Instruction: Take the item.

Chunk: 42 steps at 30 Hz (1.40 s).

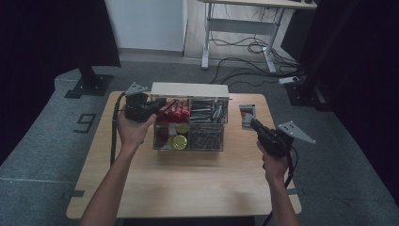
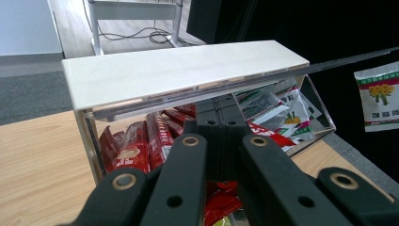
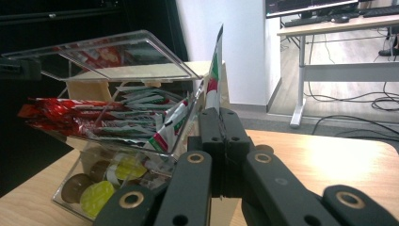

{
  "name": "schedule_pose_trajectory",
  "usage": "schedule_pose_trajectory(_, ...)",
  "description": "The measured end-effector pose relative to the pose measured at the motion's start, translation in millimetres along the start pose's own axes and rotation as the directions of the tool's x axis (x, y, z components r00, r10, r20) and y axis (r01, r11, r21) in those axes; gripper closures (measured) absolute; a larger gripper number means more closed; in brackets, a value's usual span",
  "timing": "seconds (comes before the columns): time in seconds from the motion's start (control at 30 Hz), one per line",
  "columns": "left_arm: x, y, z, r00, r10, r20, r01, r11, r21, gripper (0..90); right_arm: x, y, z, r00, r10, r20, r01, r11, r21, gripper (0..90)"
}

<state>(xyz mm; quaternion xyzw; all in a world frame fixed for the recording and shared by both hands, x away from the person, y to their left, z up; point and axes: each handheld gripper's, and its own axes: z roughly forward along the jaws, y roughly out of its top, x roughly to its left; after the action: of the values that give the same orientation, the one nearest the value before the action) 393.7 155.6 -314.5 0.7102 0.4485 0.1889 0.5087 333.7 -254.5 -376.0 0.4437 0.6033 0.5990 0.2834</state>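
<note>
A clear compartment box (image 1: 190, 141) stands mid-table with a pale wooden top (image 1: 189, 89). My left gripper (image 1: 160, 102) comes at the box from its left. Its jaws are shut on the edge of the clear hinged lid (image 2: 301, 70), which it holds raised (image 3: 117, 56). Red sachets (image 2: 141, 146) lie under the lid, with white-and-green sachets (image 2: 282, 113) beside them. My right gripper (image 1: 249, 121) hovers right of the box, shut on one white, green and red sachet (image 1: 247, 114). That sachet stands edge-on above its jaws (image 3: 214, 80) and shows face-on in the left gripper view (image 2: 379, 96).
Yellow-green and brown capsules (image 3: 96, 195) fill the box's front left compartment, dark packets (image 1: 206, 136) the front right. The wooden table (image 1: 188, 188) has bare room in front of the box. A desk (image 1: 244, 28) and floor cables (image 1: 244, 61) lie beyond the table.
</note>
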Motion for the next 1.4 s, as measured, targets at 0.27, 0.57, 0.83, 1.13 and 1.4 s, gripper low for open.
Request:
schedule_pose_trajectory(0.27, -0.8, -0.1, -0.4, 1.0, 0.001, -0.001, -0.001, 1.0, 0.002, 90.0, -6.2, -5.6, -2.1, 0.9999, 0.003, 0.013, -0.003, 1.0, 0.013, 89.5)
schedule_pose_trajectory(0.57, -1.1, -0.8, -0.7, 1.0, 0.003, -0.001, -0.003, 1.0, 0.002, 90.0, -14.9, -16.7, -2.6, 0.9995, 0.012, 0.03, -0.013, 0.999, 0.035, 89.5)
schedule_pose_trajectory(0.83, -0.8, -1.0, -1.3, 1.0, 0.002, -0.001, -0.002, 1.0, 0.001, 90.0, -22.9, -27.3, -4.1, 0.9987, 0.022, 0.045, -0.024, 0.998, 0.052, 89.5)
schedule_pose_trajectory(1.13, -1.7, -1.2, -1.3, 1.0, 0.002, -0.002, -0.002, 1.0, -0.002, 90.0, -32.6, -45.5, -3.7, 0.9974, 0.036, 0.062, -0.041, 0.995, 0.085, 89.6)
schedule_pose_trajectory(1.4, -1.7, -1.1, -2.0, 1.0, 0.005, -0.003, -0.005, 1.0, 0.0, 90.0, -40.1, -58.7, -3.8, 0.9958, 0.05, 0.076, -0.058, 0.993, 0.107, 89.6)
